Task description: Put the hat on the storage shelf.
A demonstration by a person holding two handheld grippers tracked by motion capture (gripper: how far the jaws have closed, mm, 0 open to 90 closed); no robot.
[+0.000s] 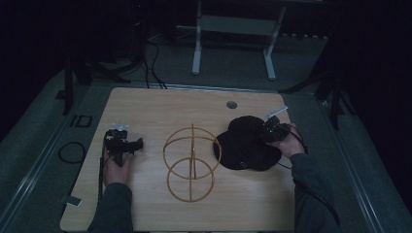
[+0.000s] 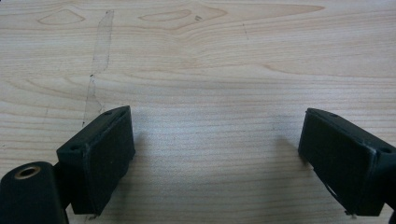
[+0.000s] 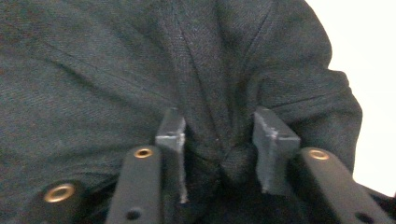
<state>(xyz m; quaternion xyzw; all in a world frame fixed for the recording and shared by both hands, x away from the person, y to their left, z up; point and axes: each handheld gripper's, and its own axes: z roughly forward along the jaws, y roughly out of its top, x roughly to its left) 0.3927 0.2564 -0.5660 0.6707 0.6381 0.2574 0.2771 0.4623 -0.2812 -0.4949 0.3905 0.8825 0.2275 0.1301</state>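
A light wooden desk (image 1: 145, 107) is seen from above, with a round hole (image 1: 231, 104) near its far edge. A black fabric hat (image 1: 245, 144) lies on the right part of the desk, and a wire frame stand (image 1: 190, 162) made of thin golden rings is placed at the middle, just beside the hat's left edge.

The right gripper (image 1: 273, 130) is held by the person's right hand (image 1: 290, 144) at the hat's right side, against the fabric. In the right gripper view, the dark woven cloth of the hat (image 3: 140, 70) is bunched between the two jaws of the right gripper (image 3: 219, 140); a fold of fabric is pinched there, so the jaws are closed onto the hat. Pale desk surface is visible past the hat's edge at the right of that view.

The left gripper (image 1: 122, 143) is held by the left hand (image 1: 116, 170) over the left part of the desk, well apart from the stand. In the left gripper view, the jaws of the left gripper (image 2: 215, 149) are spread wide apart above bare wood grain (image 2: 210, 70), with nothing between them.

Beyond the desk, the legs of a white frame (image 1: 233, 43) and some dark cables (image 1: 153, 63) are seen on the grey floor.
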